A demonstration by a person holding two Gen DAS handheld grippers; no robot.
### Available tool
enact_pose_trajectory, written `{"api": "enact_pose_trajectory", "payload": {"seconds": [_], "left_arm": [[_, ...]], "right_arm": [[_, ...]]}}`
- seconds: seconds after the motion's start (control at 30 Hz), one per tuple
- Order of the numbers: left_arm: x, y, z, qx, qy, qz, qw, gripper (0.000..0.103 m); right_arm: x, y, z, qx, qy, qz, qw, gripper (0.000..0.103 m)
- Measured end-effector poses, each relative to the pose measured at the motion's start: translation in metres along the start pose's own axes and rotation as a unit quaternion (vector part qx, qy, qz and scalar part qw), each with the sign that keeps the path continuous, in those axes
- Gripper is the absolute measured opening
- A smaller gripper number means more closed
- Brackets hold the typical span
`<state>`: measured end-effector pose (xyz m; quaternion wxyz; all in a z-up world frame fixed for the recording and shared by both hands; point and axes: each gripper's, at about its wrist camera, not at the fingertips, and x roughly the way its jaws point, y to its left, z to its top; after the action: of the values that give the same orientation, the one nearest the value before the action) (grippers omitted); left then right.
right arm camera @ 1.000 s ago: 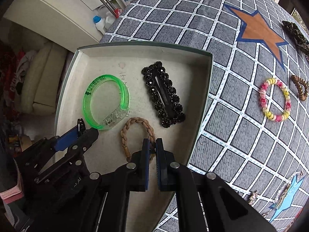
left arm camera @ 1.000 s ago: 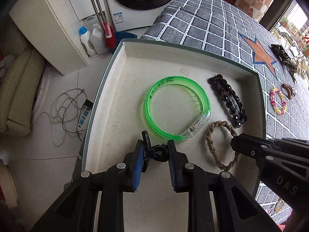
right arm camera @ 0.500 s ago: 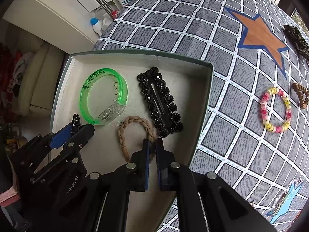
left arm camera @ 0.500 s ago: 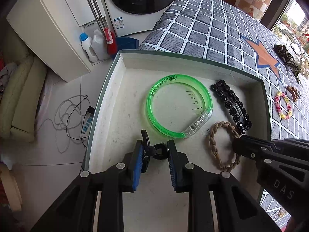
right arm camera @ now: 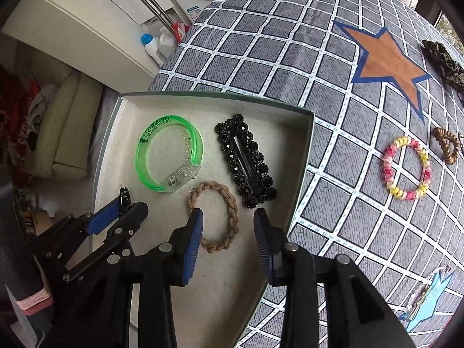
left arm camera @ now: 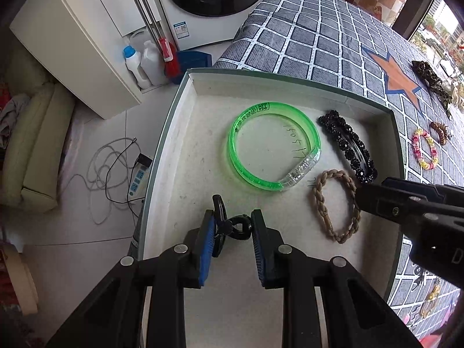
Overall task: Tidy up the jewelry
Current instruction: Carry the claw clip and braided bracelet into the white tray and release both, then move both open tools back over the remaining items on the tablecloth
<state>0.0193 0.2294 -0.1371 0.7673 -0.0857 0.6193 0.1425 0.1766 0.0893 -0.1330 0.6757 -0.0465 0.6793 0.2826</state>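
Note:
A white tray (left arm camera: 290, 87) with a green rim (right arm camera: 217, 104) holds a green bangle (left arm camera: 233, 145) (right arm camera: 140, 159), a black beaded barrette (left arm camera: 348, 148) (right arm camera: 246, 159) and a tan braided hair tie (left arm camera: 319, 200) (right arm camera: 213, 187). My left gripper (left arm camera: 233, 232) is shut on a small black clip (left arm camera: 237, 227) just above the tray's near left floor. It also shows at the left of the right wrist view, left gripper (right arm camera: 121, 211). The jaws of my right gripper (right arm camera: 229, 217) are opening. The hair tie lies flat on the tray floor below them, and the pads do not touch it.
The tray stands at the edge of a grey checked cloth (right arm camera: 261, 43) with an orange star. A pink-and-yellow bracelet (right arm camera: 387, 162), a brown clip (right arm camera: 448, 148) and a leopard-print piece (right arm camera: 443, 58) lie on the cloth to the right. Left of the tray the floor drops away, with cables (left arm camera: 101, 168) and bottles (left arm camera: 134, 66).
The right gripper's jaws have parted from shut and the braided hair tie now lies free in the tray. The left gripper has kept still with the clip.

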Motion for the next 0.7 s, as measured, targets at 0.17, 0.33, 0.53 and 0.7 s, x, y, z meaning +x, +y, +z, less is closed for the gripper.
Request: {"api": "enact_pose_trajectory", "payload": {"seconds": [0.17,0.33,0.53,0.7], "left_arm": [[-0.009,-0.002,-0.002,0.004,-0.008,0.009,0.9999,0.091],[-0.024,-0.006,-0.004,0.008,-0.026,0.012,0.9995,0.101],[-0.036,-0.018,-0.007,0.023,-0.027,0.01,0.9993,0.101],[-0.048,-0.038,-0.012,0.06,-0.034,0.001,0.9976,0.103]], "right_arm": [[-0.026,-0.006,-0.001,0.016,-0.028,0.007,0.999,0.044],[-0.043,-0.018,-0.012,0.034,-0.037,0.006,0.999,0.048],[-0.057,-0.04,-0.034,0.059,-0.035,0.001,0.998,0.056],[-0.071,-0.065,-0.061,0.091,-0.033,0.004,0.995,0.066]]}}
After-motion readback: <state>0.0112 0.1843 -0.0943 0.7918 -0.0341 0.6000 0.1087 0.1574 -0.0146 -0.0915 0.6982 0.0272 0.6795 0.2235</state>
